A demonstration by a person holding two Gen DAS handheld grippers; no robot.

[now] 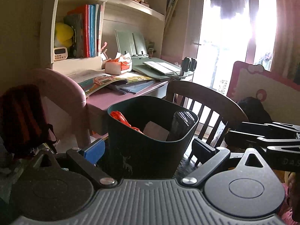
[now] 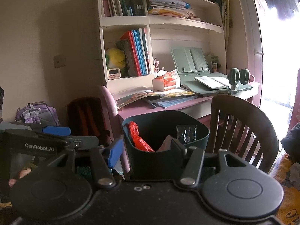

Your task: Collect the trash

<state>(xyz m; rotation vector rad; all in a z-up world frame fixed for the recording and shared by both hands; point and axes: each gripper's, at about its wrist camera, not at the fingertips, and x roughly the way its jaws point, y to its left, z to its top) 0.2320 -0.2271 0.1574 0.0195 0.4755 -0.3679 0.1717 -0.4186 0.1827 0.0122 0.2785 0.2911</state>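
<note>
Presently, a dark green trash bin [image 1: 150,131] stands in front of the pink worktop [image 1: 105,98], just beside a dark wooden chair [image 1: 206,101]. Inside the bin lie a crumpled red plastic bag [image 1: 121,119] against the left wall, a dark shiny wrapper [image 1: 182,121] against the right wall, and a piece of tan cardboard [image 1: 155,131] between them.

The left tool [image 1: 148,148] is spread wide, one finger on each side of the bin; whether the fingers touch its walls cannot be told. In the right wrist view the right tool [image 2: 148,150] is likewise spread, its blue-padded finger left of the bin and its dark finger in front of the bin's near rim; nothing is pinched between them. Each tool shows in the other's view: the right tool at the right edge of the left wrist view, the left tool at the left edge of the right wrist view, with fingertips of a hand [image 2: 18,176] below it.

On the worktop lie open picture books [image 1: 112,80], a torn orange and white tissue pack [image 1: 118,64] and a grey reading stand [image 1: 157,67] carrying an open book. White shelves [image 1: 82,0] above hold upright books, a yellow plush toy [image 1: 63,34] and a small white timer [image 1: 60,53]. A dark red backpack [image 2: 88,116] and a purple backpack [image 2: 37,113] sit on the floor left of the worktop.
</note>
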